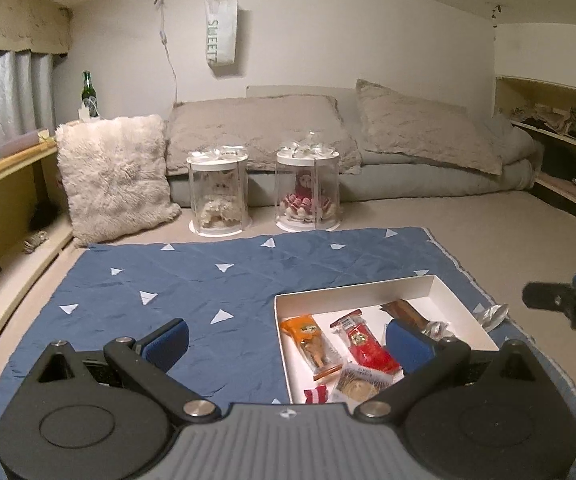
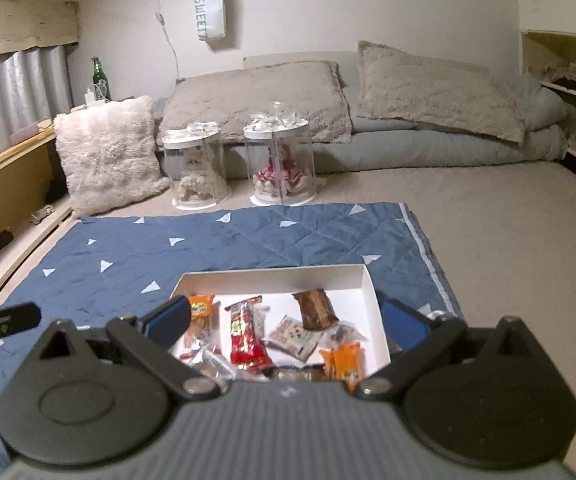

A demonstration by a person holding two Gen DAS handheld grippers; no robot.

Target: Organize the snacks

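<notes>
White cardboard box (image 2: 368,280) of wrapped snacks (image 2: 248,344) sits on a blue quilt (image 2: 248,236); both grippers, left (image 1: 286,342) and right (image 2: 284,320), hover wide open and empty, seemingly nearly done, one silver wrapper (image 1: 494,314) outside needing pickup.

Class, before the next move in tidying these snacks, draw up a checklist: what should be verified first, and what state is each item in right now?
1. Left gripper open and holding nothing: ok.
2. Right gripper open and holding nothing: ok.
3. White box lies flat on the blue quilt, open side up: ok.
4. All snacks inside the box: not ok. The red packet, brown packet and orange packet are in, but a silver wrapper lies outside beside the box's right wall.
5. Snacks sorted neatly: not ok, they lie jumbled and overlapping.
6. Anything hidden under the gripper bodies: cannot tell.
</notes>
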